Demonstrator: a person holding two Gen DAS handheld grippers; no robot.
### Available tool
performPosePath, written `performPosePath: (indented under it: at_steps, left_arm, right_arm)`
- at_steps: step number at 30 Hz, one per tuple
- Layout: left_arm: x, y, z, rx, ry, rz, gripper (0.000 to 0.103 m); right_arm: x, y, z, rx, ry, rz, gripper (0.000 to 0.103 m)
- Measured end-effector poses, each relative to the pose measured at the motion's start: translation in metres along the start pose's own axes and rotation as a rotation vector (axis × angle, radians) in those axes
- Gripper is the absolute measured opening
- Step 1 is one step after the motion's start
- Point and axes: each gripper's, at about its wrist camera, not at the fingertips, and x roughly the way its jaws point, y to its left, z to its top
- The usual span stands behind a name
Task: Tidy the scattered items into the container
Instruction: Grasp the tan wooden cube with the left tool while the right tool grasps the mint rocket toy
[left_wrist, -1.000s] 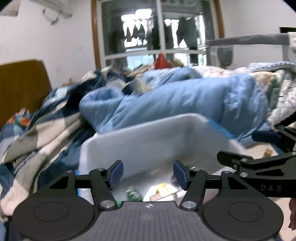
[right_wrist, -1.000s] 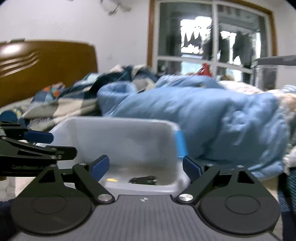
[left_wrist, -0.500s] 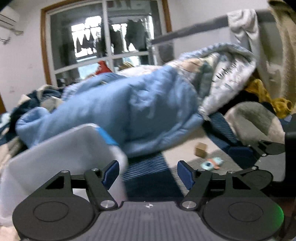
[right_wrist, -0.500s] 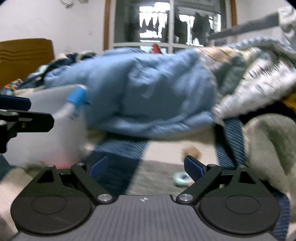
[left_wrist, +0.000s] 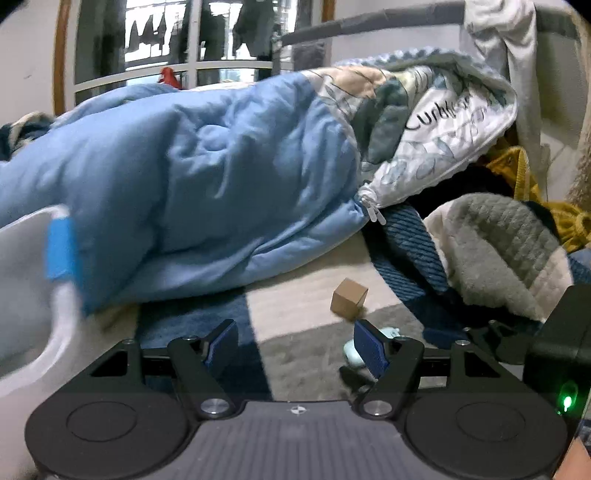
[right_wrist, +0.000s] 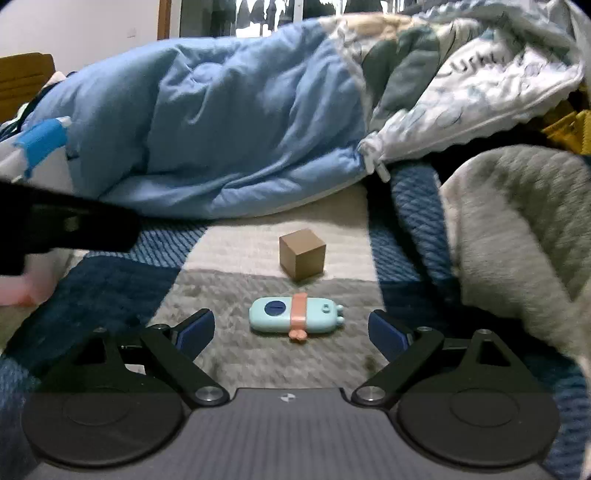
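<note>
A small brown cube (right_wrist: 302, 254) and a teal toy with a pink band (right_wrist: 295, 316) lie on the checked blanket. My right gripper (right_wrist: 291, 330) is open and empty, with the teal toy between and just ahead of its fingertips. My left gripper (left_wrist: 295, 341) is open and empty; the cube (left_wrist: 349, 297) lies ahead to its right, and the teal toy (left_wrist: 351, 350) is partly hidden behind its right finger. The white container with a blue clip (left_wrist: 40, 280) is at the left edge; it also shows in the right wrist view (right_wrist: 37, 155).
A big blue quilt (right_wrist: 221, 129) is heaped behind the items. A grey fleece blanket (right_wrist: 517, 229) is piled on the right. The left gripper's dark body (right_wrist: 62, 229) crosses the right view's left side. Yellow cloth (left_wrist: 535, 192) lies far right.
Both grippers have swung right, away from the white container, and the right one has dropped close to the blanket. The cube and teal toy are now in front of them. Both stay open.
</note>
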Motion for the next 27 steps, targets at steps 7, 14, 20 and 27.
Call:
performPosePath:
  at_steps: [7,14,20,27]
  left_arm:
    - [0.058,0.0,0.013,0.06,0.039,-0.068,0.073]
    - [0.103,-0.019,0.015,0.08,0.081,-0.186,0.073]
    - [0.133,-0.034,0.022,0.12,0.133,-0.177,0.036]
    - [0.11,-0.029,0.016,0.132,0.103,-0.197,0.035]
  right_arm:
    - [0.025,-0.01,-0.005,0.003,0.027,0.035,0.069]
    - [0.009,-0.028,-0.011,0.045,-0.001,0.032,0.069]
    - [0.009,-0.039,-0.012,0.064,0.014,0.048,0.069]
    - [0.002,-0.041,-0.009,0.061,0.011,0.041,0.069]
